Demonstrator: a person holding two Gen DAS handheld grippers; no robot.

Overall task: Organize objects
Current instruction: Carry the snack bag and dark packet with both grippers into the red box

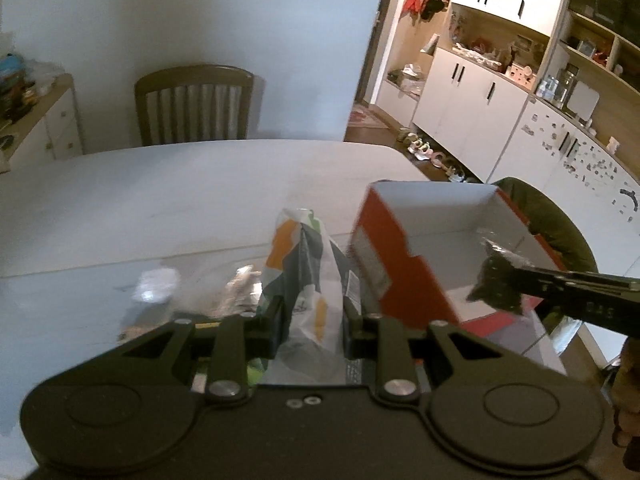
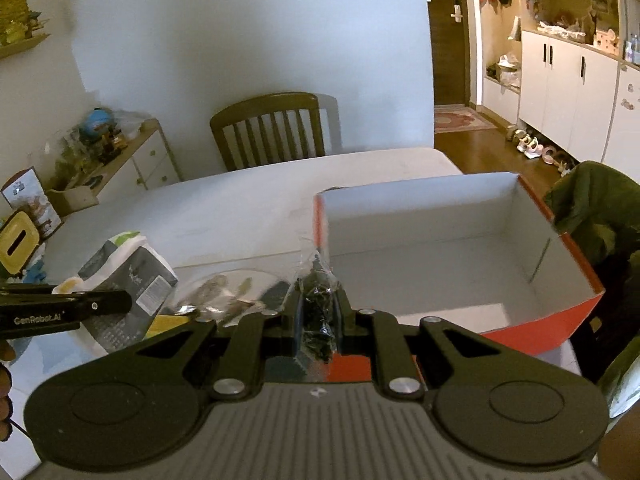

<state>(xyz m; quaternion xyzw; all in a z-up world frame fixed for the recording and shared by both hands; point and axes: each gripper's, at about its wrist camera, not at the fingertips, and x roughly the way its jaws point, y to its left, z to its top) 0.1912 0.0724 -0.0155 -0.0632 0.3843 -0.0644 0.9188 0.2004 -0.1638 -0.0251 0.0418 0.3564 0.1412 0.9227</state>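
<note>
My left gripper (image 1: 313,314) is shut on a white snack bag (image 1: 308,280) printed in orange, green and grey, held above the table. The same snack bag (image 2: 128,272) shows at the left of the right wrist view, with the left gripper's finger (image 2: 68,312) across it. My right gripper (image 2: 318,312) is shut on a small clear packet of black pieces (image 2: 318,304), held near the front left corner of an open orange box (image 2: 540,332) with a white inside. In the left wrist view that packet (image 1: 496,280) hangs over the orange box (image 1: 384,248).
Clear packets (image 2: 224,296) lie on the white table (image 2: 240,208) between the two grippers. A wooden chair (image 2: 272,128) stands at the far side, a green-draped chair (image 2: 600,208) at the right. A yellow tissue box (image 2: 18,248) sits at the left edge.
</note>
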